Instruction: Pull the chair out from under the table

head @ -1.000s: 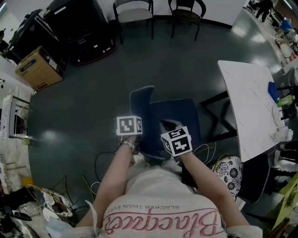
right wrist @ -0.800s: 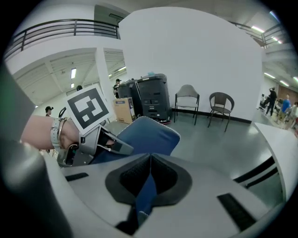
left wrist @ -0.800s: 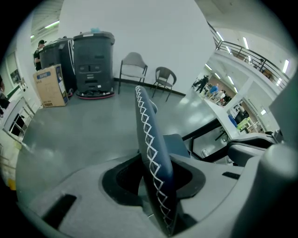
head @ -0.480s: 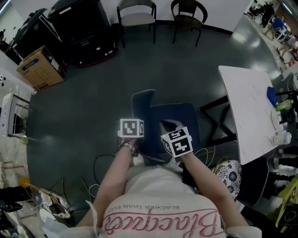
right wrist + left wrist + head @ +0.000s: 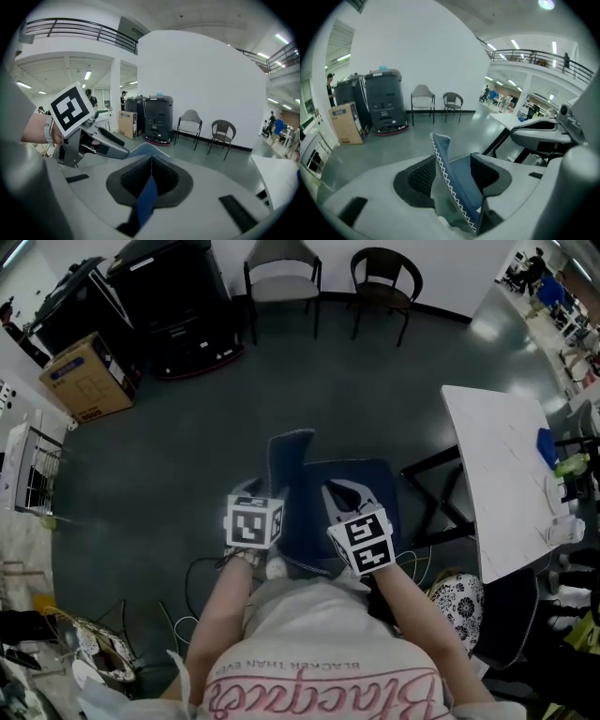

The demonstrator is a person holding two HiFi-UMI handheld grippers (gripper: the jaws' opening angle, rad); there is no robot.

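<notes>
- My left hand-held gripper [image 5: 452, 176] is opening its jaws, with the stitched top edge of the chair's back standing between them.
- My right hand-held gripper [image 5: 151, 176] is pinched narrow on a thin blue edge of the same chair.
- There is one blue chair [image 5: 384, 493]. It stands on the floor right in front of me, out from under the counter, its seat pointing toward it. The back's long edge runs away from me.
- One white counter [image 5: 497, 474] is at my right.
- Two more chairs [image 5: 281, 277] [image 5: 382, 273] stand by the far wall, with one cardboard box [image 5: 84, 376] to their left.
</notes>
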